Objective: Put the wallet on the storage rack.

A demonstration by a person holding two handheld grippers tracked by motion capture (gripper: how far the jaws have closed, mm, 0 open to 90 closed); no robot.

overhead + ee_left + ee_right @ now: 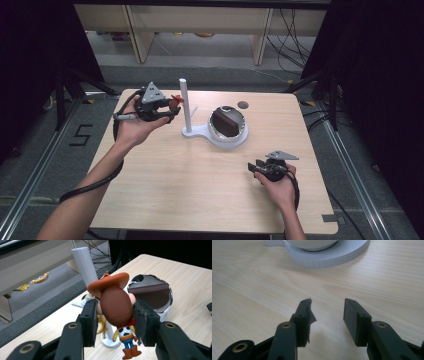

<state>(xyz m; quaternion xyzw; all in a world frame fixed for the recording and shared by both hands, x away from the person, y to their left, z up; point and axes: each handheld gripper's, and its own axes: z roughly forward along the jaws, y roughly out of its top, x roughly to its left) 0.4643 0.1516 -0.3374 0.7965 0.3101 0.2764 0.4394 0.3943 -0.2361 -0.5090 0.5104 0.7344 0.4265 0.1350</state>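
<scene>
Here the left gripper (115, 315) clamps a cowboy figurine (117, 307) by its head; the right gripper (327, 315) gapes empty.

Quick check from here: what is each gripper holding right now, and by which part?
The left gripper clamps the cowboy figure by the sides of its head, body dangling below. The right gripper holds nothing; its jaws stand open over the table.

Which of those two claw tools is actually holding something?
The left gripper, at the table's far left: its jaws clamp a cowboy figurine by the head. The right gripper rests open, with nothing between its jaws.
</scene>
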